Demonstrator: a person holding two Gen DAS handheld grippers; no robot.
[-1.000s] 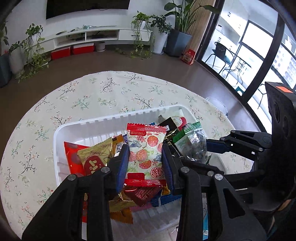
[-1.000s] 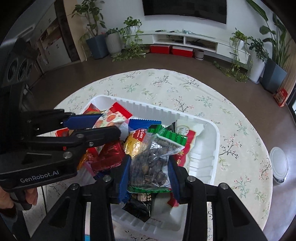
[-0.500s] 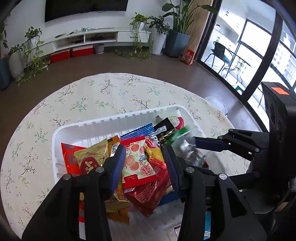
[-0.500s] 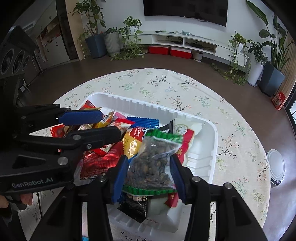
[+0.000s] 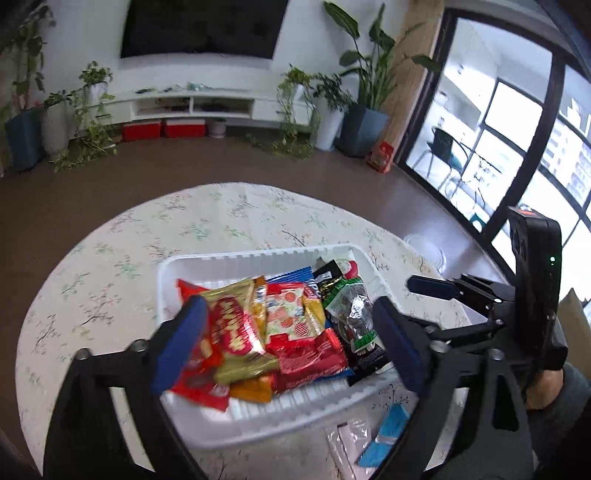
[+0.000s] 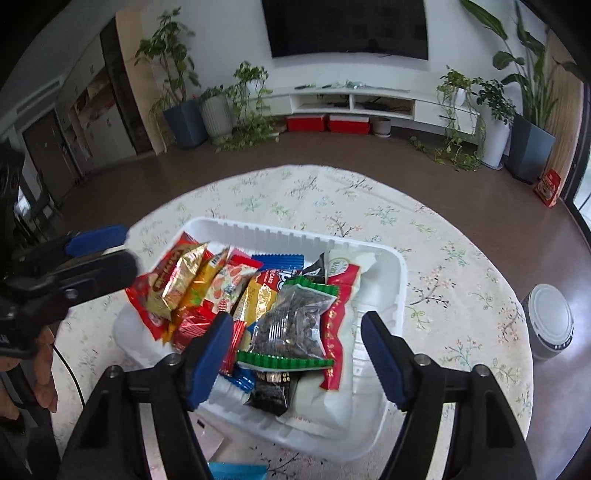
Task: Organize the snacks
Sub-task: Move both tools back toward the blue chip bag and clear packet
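White tray [image 5: 258, 424] on the tabletop [image 5: 110, 258] holds the snacks [image 5: 280, 332]. Both grippers' fingers [image 5: 393, 347] have just spread, gripping nothing. Loosely piled packets may slide over the rim.

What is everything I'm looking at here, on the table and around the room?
white tray: one, white, on the table, full of snacks
snack packets: a heap, red, gold, blue, in the tray
clear packet with green edges: one, dark contents, atop the heap
table: one, round, floral cloth
blue packet: one, on the table, near edge
round bin: one, grey, white lid, on the floor
television: one, black, on the wall
red boxes: two, under the white shelf
potted plants: several, along the wall
left gripper: black with blue pads, open, over the tray
right gripper: same, open, over the tray
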